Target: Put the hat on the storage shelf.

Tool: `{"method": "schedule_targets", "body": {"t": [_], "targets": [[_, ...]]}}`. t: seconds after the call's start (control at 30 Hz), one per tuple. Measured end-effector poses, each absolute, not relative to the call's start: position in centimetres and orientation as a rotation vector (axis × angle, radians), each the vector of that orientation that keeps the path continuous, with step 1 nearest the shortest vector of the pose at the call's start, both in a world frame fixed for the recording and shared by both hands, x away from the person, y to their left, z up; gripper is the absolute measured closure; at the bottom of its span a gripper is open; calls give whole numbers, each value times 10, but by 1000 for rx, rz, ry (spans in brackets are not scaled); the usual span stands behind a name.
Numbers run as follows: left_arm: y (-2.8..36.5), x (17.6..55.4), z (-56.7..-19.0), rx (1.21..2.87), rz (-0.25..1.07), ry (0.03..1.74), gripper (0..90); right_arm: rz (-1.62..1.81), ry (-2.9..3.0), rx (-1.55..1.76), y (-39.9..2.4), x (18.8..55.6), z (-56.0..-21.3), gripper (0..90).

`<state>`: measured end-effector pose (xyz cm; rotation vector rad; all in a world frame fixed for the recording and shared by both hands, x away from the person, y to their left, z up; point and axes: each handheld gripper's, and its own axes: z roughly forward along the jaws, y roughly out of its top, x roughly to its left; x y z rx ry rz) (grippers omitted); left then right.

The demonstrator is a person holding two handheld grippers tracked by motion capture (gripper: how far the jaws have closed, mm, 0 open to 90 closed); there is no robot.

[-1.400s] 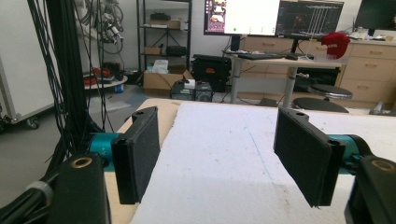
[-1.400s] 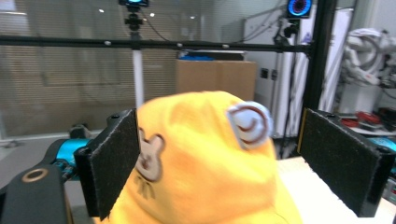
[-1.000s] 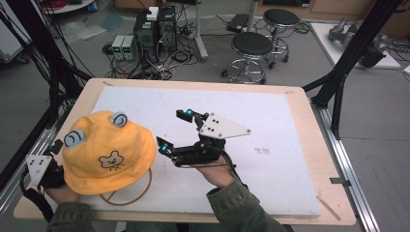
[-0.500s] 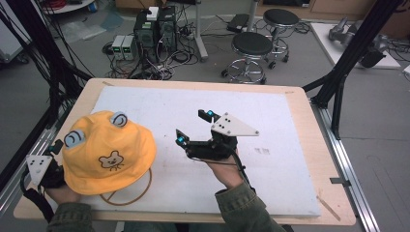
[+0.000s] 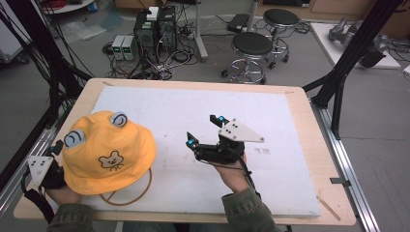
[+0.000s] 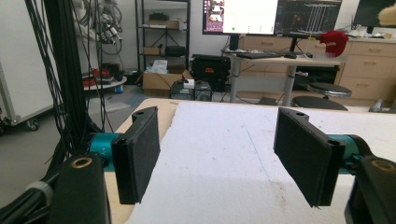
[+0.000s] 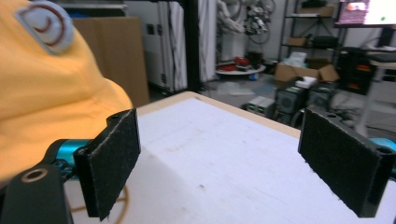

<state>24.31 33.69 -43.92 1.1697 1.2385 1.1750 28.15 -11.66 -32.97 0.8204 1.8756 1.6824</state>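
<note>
Yellow fabric bucket hat with grey ears and a bear face is seen at the lower left of the high view, resting on the white foam-covered tabletop over a brown ring. The right tool is held at centre, jaws spread, empty. The left tool is spread too, empty.

Hat left of right tool

Both grippers: black bodies, teal actuator barrels, flat black foam-faced pads, brass screw inserts, grey triangular top plates, black cables. Olive-green sleeves.
</note>
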Motion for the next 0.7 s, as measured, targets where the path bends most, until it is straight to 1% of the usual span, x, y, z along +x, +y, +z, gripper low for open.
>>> {"method": "schedule_targets", "body": {"t": [0.3,0.7], "targets": [[335,242,-438,1182,1191,1228,316,1592,1811,877,-141,274,-335,118],[334,242,-438,1186,1194,1229,316,1479,1738,964,-182,267,-348,119]]}}
